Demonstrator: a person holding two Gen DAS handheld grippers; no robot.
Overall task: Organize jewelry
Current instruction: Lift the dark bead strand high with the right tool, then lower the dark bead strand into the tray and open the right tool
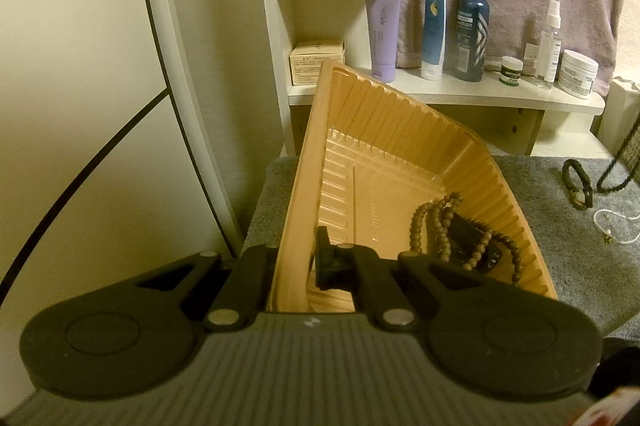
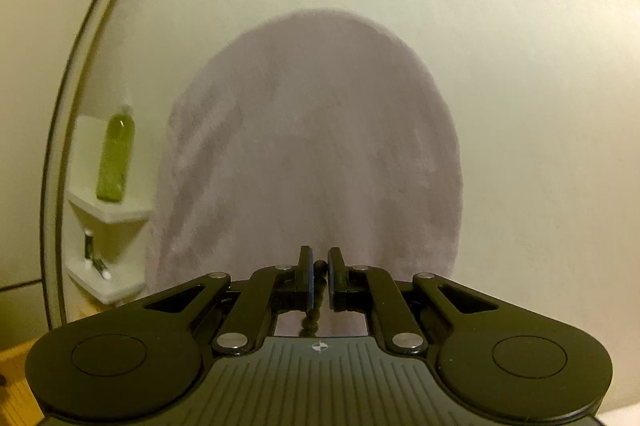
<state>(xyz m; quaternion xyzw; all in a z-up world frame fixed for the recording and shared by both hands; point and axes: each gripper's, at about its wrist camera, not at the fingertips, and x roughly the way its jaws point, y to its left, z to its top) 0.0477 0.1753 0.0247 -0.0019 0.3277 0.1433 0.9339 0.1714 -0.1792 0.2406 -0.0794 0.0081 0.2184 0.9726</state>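
In the right wrist view, the right claw (image 2: 319, 276) is seen pinched on a dark beaded strand (image 2: 312, 310), which runs between the two pads and hangs straight down out of sight below the claw, so its long axis is vertical. The claw itself points level, at a mauve towel (image 2: 312, 129) on a pale wall, with nothing of the table visible beneath it. How much of the strand dangles cannot be told.

In the left wrist view, the left claw (image 1: 294, 266) is pressed together on the near wall of an orange plastic tray (image 1: 400, 129), one finger outside the wall and one inside; the tray is held tilted, its far end raised. Low in its right corner a brown bead bracelet (image 1: 436, 226) is gathered around a small black object (image 1: 472, 246).

The coming move is judged to turn on this: the held strand must be brought over the tray's open mouth, which lies below the right claw and toward the left one, and lowered end first.

Further right, on the grey towel (image 1: 580, 258) covering the table, a dark leather bracelet (image 1: 578, 185) and a thin white chain (image 1: 616, 226) lie well apart from the tray, not yet sorted. A dark beaded line (image 1: 618, 173) hangs at the right edge, probably the held strand. Beyond, a white shelf (image 1: 460, 93) carries bottles and jars.
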